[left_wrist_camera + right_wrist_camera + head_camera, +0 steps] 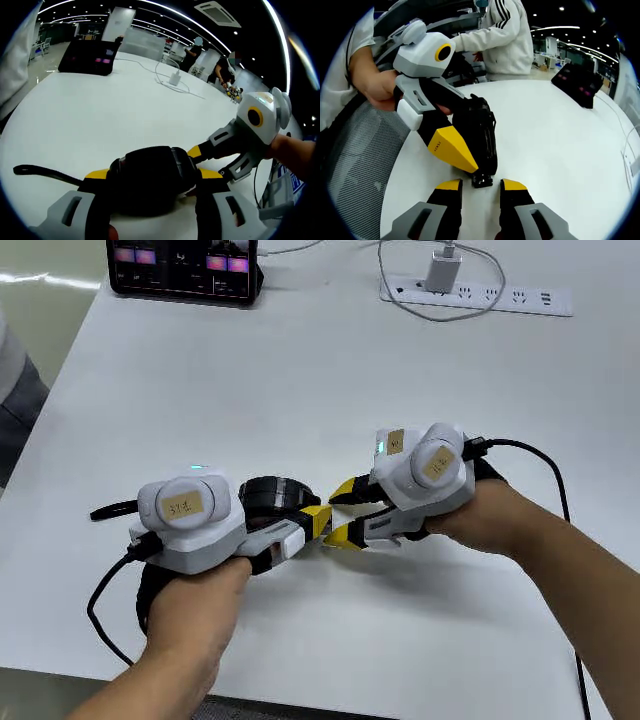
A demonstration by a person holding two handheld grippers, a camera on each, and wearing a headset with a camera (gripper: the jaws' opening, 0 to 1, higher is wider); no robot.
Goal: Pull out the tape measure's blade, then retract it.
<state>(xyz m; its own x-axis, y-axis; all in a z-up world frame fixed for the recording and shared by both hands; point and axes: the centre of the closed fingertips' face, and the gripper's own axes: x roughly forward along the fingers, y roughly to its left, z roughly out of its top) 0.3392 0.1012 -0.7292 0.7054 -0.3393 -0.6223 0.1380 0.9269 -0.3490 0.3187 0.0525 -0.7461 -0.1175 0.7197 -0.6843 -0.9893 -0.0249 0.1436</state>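
The left hand-held gripper (154,176) is clenched on the black tape measure (481,132), with the table (300,370) just beneath it. The right hand-held gripper (481,186) is released, its jaws standing either side of the end tab (482,179) at the tape measure's mouth. The tab is small, so closing off-centre would likely miss it or nip the tape measure itself. A skewed pull could twist the tape measure out of the left grip. A careless release may let the blade snap back.
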